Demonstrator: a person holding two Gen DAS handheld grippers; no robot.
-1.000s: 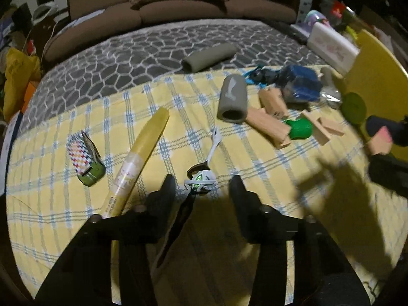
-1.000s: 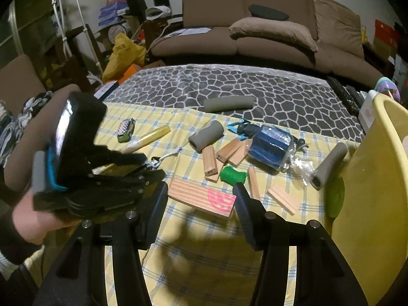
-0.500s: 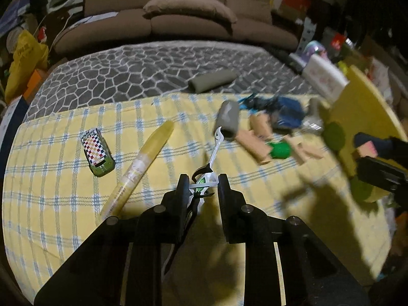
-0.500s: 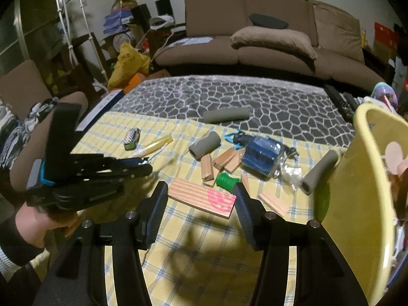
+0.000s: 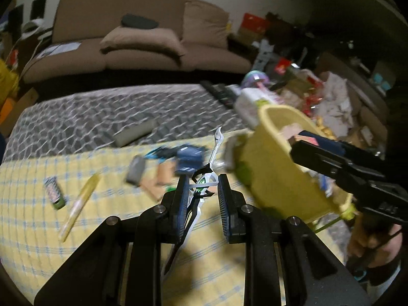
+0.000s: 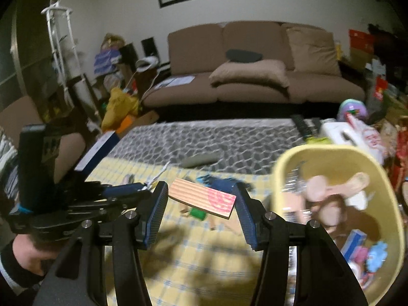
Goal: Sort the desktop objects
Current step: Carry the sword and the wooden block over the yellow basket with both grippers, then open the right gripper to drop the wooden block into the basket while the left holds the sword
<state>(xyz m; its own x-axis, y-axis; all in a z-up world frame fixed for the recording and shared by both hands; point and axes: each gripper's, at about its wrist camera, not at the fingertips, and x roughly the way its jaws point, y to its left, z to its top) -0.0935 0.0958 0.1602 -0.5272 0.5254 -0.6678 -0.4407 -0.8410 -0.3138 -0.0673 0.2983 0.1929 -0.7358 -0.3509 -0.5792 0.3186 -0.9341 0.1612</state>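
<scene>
Toy sword, white and black with a green centre, sits clamped between the pads of the left hand-held gripper, lifted clear of the yellow checked cloth on the worktop. Its jaws closed on it a moment ago. The right hand-held gripper grips a wooden board with a pink patch, held above the cloth just beside the yellow basket at the worktop's right edge.

Yellow checked cloth (blurred) carries toy car, yellow tube.
</scene>
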